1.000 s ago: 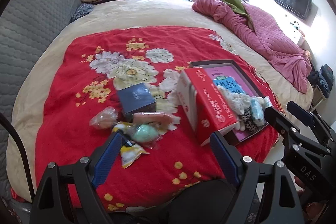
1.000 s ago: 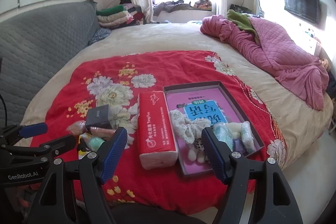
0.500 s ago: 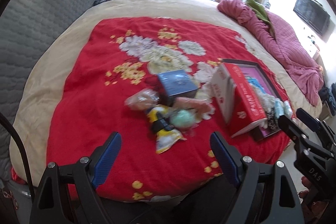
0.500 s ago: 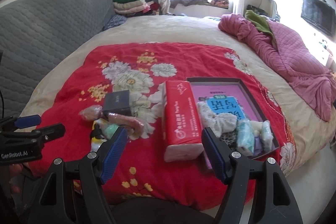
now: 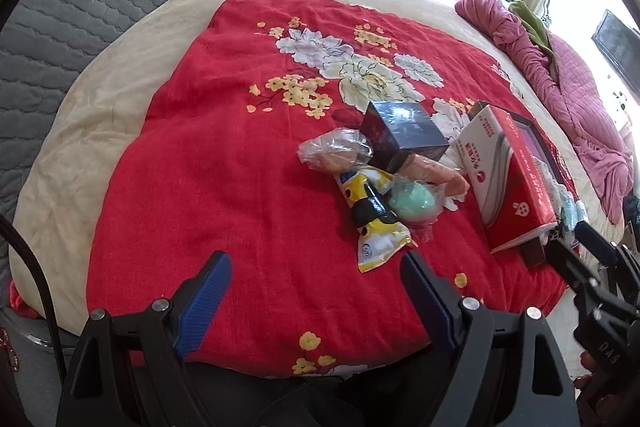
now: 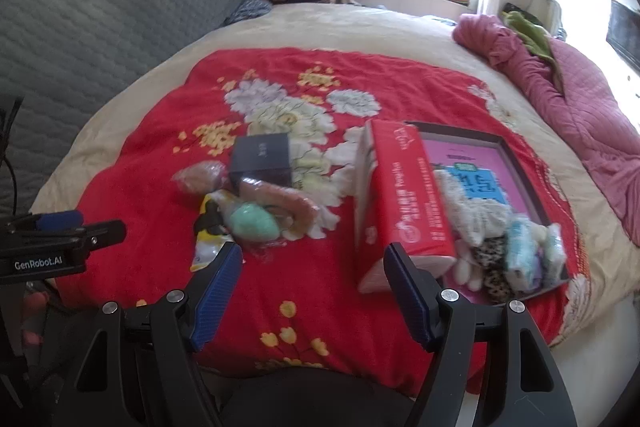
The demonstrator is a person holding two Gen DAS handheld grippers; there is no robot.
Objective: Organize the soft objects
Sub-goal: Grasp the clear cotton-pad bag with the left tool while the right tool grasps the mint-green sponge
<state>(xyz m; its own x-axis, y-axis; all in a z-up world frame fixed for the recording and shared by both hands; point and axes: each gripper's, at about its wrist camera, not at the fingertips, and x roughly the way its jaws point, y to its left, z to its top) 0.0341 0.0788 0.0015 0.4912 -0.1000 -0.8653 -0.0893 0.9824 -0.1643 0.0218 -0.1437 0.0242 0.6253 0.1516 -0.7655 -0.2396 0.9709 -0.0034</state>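
Red floral blanket [image 5: 224,163], tissue box [image 6: 404,199] beside tray [image 6: 520,163]; both jaws wide, empty.

Bagged soft toys [image 5: 384,187] clustered on red blanket; more fill tray [image 6: 516,155].

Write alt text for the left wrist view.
The open left gripper hovers over a red floral blanket, aimed toward a cluster of small wrapped soft items beside a dark box and a red tissue pack.
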